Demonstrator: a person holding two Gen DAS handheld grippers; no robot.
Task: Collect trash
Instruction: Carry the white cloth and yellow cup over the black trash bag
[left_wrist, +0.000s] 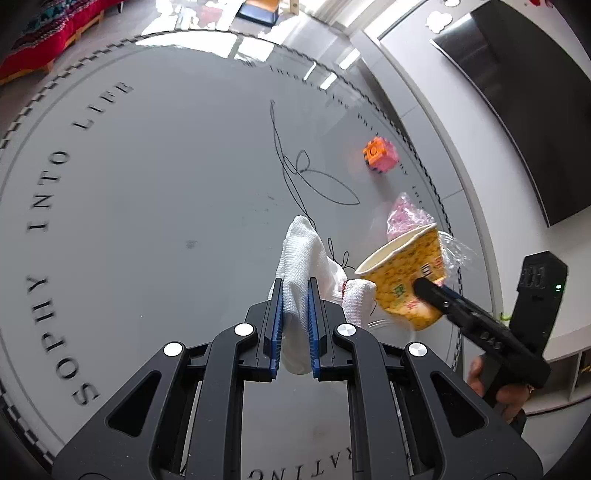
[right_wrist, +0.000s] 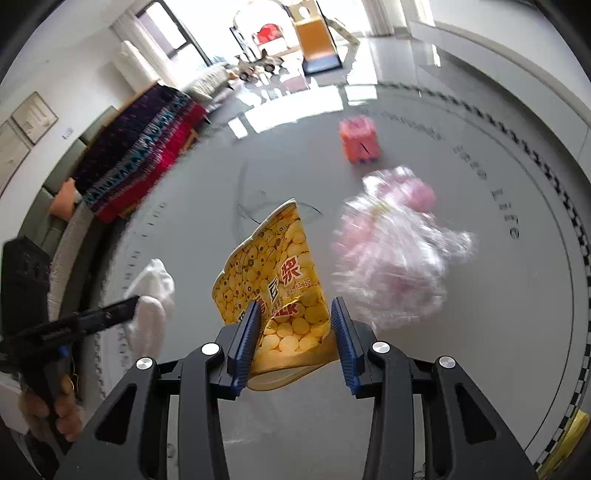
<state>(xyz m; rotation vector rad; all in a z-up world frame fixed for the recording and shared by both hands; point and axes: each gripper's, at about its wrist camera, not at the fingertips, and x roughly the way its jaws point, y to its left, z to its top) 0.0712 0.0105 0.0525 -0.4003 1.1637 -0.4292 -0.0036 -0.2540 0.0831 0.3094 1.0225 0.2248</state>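
The left tool (left_wrist: 295, 306) is pinching a soft white knitted cloth (left_wrist: 306, 251), which hangs from it over the round grey glass counter (left_wrist: 147, 184); the right tool (right_wrist: 293, 332) is squeezing the bottom end of a crumpled yellow paper cup (right_wrist: 273, 266), and the cup's long side points up and away from that tool. A crinkly clear and pink plastic wrapper (right_wrist: 391, 251) lies on the counter just right of the cup, nearer the right hand; I think it comes next, but both tools are full; the orange and pink toy cube (right_wrist: 358, 140) sits farther off.
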